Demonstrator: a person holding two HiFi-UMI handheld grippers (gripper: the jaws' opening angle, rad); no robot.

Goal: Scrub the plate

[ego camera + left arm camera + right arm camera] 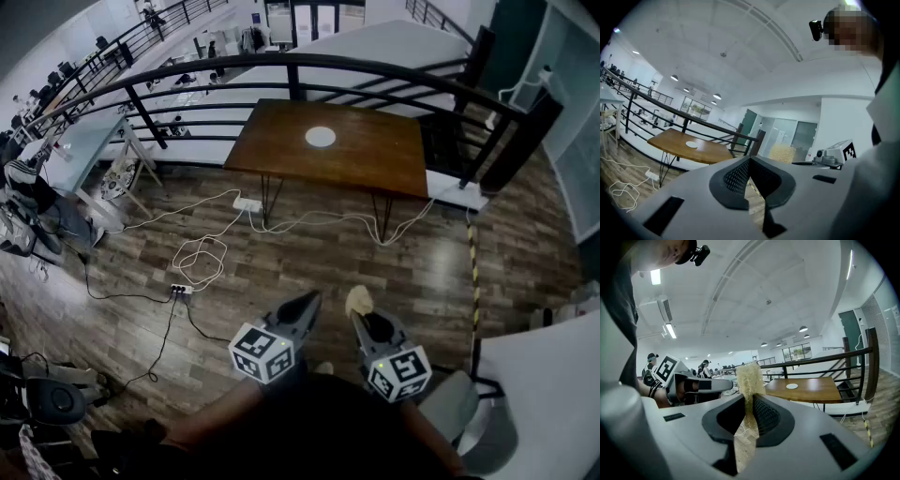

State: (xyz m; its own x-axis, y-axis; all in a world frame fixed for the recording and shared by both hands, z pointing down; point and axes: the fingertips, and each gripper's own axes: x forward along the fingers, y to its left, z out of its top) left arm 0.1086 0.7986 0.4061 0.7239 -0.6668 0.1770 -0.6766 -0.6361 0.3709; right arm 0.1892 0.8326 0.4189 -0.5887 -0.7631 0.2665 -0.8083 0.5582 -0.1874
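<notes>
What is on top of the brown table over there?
Only a white plate sits on the brown table, near its middle. The wood under the plate is covered, and the plate is too far away to see if it is dirty.

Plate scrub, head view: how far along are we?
Done: the right gripper is shut on the fibrous scrubber. In hand: only that; the left gripper is shut and empty, and both are over the floor. Left: all the scrubbing. The plate sits on the brown table, well away from both grippers.
</notes>
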